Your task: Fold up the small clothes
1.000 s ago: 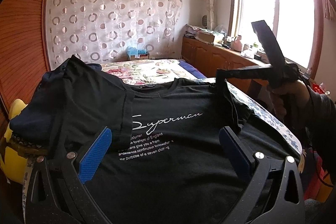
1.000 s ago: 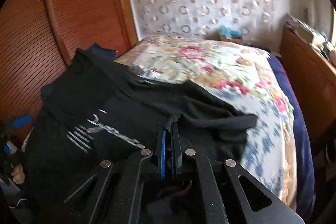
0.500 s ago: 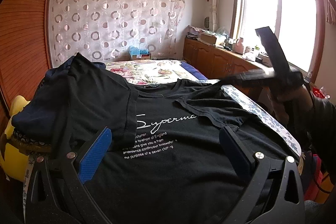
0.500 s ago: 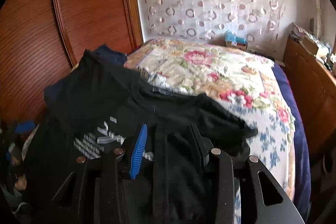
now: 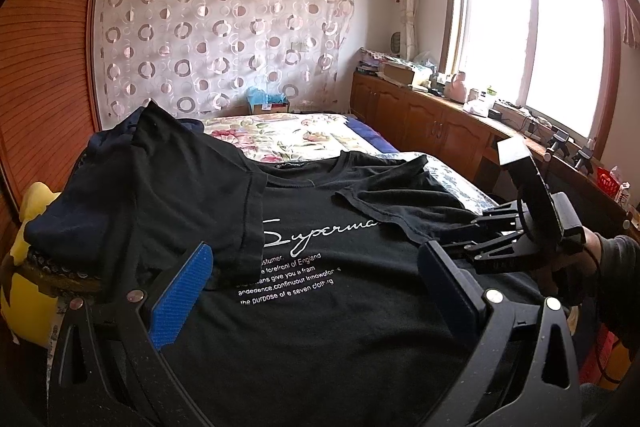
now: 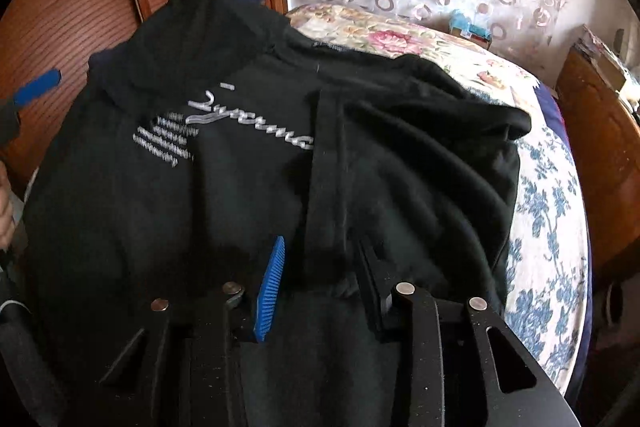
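T-shirt (image 5: 320, 327) hem cut off below.

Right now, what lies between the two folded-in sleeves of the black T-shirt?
Bare shirt front carrying white script lettering lies between the left sleeve and right sleeve of the black T-shirt; nothing else rests there. The left wrist view shows it best.

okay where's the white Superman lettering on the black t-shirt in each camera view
Left wrist view: the white lettering sits at centre, just above and between the open fingers.
Right wrist view: the lettering lies upper left of centre, slanting down to the right.
Shared landmark: the blue box below the circle-patterned curtain.
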`<act>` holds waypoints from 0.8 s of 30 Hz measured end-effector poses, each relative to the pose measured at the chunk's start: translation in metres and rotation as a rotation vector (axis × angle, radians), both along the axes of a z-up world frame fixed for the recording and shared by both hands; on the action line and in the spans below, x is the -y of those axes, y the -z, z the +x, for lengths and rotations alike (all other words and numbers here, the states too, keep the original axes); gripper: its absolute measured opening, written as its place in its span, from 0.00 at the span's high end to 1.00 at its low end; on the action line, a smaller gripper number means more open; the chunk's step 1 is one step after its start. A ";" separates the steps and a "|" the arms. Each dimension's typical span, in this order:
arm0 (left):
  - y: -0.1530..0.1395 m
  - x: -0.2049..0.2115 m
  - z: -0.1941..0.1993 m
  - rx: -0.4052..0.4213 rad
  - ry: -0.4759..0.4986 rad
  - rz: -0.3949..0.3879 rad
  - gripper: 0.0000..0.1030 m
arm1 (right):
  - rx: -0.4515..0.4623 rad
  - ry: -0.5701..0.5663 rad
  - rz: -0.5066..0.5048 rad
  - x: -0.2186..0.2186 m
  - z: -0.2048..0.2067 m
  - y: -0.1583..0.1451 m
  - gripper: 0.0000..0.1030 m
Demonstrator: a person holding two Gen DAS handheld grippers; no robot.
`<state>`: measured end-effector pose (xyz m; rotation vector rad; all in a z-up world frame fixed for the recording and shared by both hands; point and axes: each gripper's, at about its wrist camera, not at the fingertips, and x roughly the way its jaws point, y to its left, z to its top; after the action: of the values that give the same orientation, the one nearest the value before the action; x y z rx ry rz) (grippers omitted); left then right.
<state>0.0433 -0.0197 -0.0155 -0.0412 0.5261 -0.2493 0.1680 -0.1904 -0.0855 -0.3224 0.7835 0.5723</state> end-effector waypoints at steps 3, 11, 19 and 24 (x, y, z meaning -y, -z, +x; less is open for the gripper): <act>0.000 0.000 0.000 -0.001 0.000 -0.002 0.00 | -0.005 0.007 0.005 0.001 -0.001 0.007 0.73; -0.001 -0.005 0.001 -0.001 -0.007 0.001 0.00 | 0.013 -0.003 -0.023 -0.001 -0.004 0.006 0.92; -0.004 -0.014 0.011 0.000 -0.021 0.016 0.00 | -0.009 -0.006 0.076 0.009 -0.010 -0.007 0.82; -0.012 -0.031 0.031 0.001 -0.049 0.046 0.00 | -0.020 0.021 0.129 0.026 0.004 -0.012 0.57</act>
<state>0.0746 0.0112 -0.0031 -0.0094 0.5291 -0.1889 0.1722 -0.2162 -0.0730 -0.1901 0.7644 0.6043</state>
